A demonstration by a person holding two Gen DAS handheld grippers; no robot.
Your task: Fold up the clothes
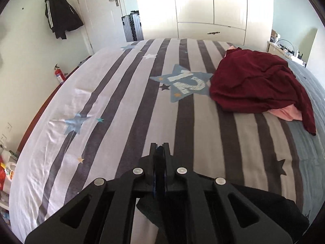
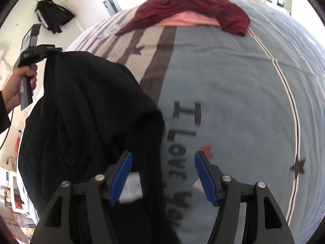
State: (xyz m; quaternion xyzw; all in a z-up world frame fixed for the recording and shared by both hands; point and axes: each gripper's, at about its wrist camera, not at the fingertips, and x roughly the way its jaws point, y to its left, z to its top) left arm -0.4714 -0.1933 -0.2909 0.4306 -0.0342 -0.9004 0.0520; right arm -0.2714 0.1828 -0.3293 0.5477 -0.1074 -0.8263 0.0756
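Left claw (image 2: 47,49) pinched shut on black garment (image 2: 91,111), holding it aloft over bed (image 2: 233,81). Right claw (image 2: 162,174) gaped wide, empty. Step, likely: spreading garment; next needs right claw gripping free edge.

the left hand-held gripper (image 1: 159,149) has its two black fingers pressed together, dark cloth pinched at the tips. in the right wrist view it sits raised at the far left, and the person's left hand (image 2: 19,83) is wrapped around its grey handle, fingers curled round the front, a dark sleeve at the wrist. the right hand-held gripper (image 2: 162,174) has its jaws spread wide apart, the ribbed blue pads (image 2: 121,179) facing each other and gripping nothing.
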